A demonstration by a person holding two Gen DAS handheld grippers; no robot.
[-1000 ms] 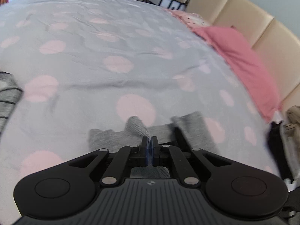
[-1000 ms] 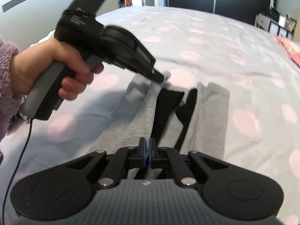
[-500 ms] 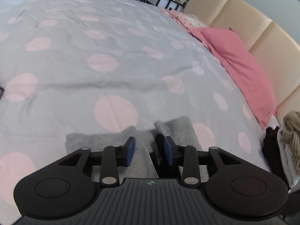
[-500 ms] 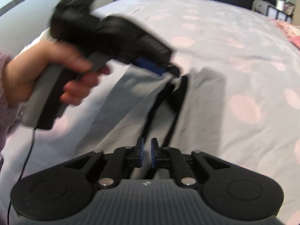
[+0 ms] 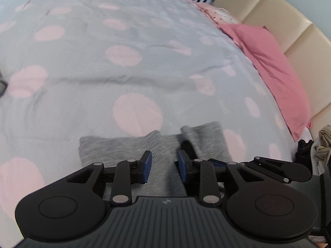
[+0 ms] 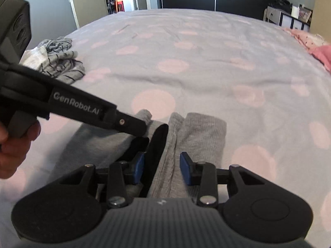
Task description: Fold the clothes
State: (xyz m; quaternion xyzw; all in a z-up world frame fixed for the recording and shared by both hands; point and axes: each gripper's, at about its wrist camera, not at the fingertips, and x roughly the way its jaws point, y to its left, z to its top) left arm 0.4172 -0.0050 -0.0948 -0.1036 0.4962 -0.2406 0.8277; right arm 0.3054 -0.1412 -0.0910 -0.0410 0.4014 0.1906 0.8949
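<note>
A grey knit garment with a black inner part lies flat on the bedspread, folded into a narrow stack; it also shows in the right wrist view. My left gripper is open just above the garment's near edge, holding nothing. It crosses the right wrist view from the left, its tip over the black strip. My right gripper is open over the garment's near end, empty. Part of it shows at the right of the left wrist view.
The bed has a grey cover with pink dots. A crumpled striped grey garment lies at the bed's left edge. A pink pillow and beige headboard are on the right. Clothes are piled beside the bed.
Both grippers were shut on the grey garment a second ago; both have opened and let it go. The garment now lies flat on the bed.
</note>
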